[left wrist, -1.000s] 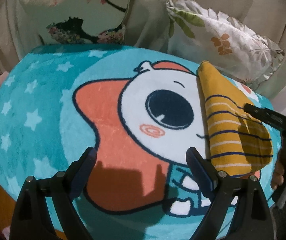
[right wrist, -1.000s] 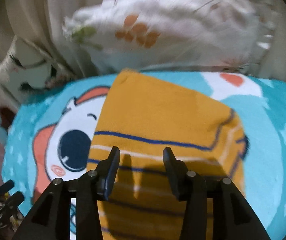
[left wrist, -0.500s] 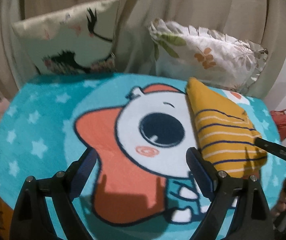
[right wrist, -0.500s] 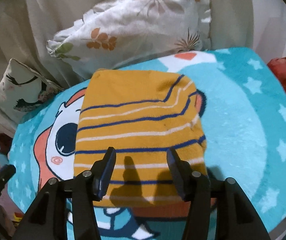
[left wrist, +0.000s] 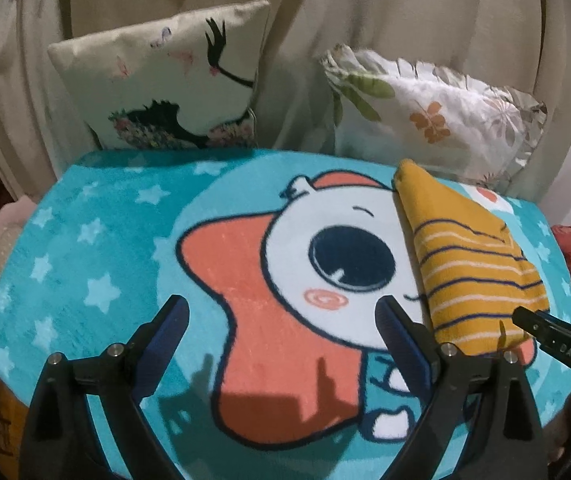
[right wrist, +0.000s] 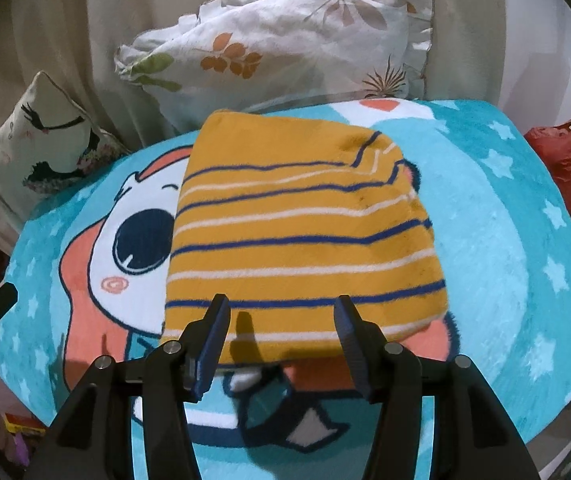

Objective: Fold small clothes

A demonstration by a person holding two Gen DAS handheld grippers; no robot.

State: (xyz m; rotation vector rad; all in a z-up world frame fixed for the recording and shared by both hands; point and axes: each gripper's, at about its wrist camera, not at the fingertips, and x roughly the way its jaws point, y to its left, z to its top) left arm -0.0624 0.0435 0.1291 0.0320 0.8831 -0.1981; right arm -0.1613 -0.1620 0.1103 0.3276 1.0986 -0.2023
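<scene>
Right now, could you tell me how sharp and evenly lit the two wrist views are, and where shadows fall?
Left wrist view: sharp, fisheye-bent; the left gripper casts a dark shadow on the cartoon blanket. Right wrist view: the striped garment is crisp; the right gripper shadows its near edge; corners vignette black.

The only writing that could be read stood on the right gripper [left wrist: 525, 318], where its black finger came in at the right edge of the left wrist view: small pale letters along its side that looked like "DAS", though the first letter was hard to make out. The blue cartoon blanket [left wrist: 85, 240], the striped yellow garment [right wrist: 297, 240] and the two printed pillows bore pictures and patterns only, with no words or numbers
</scene>
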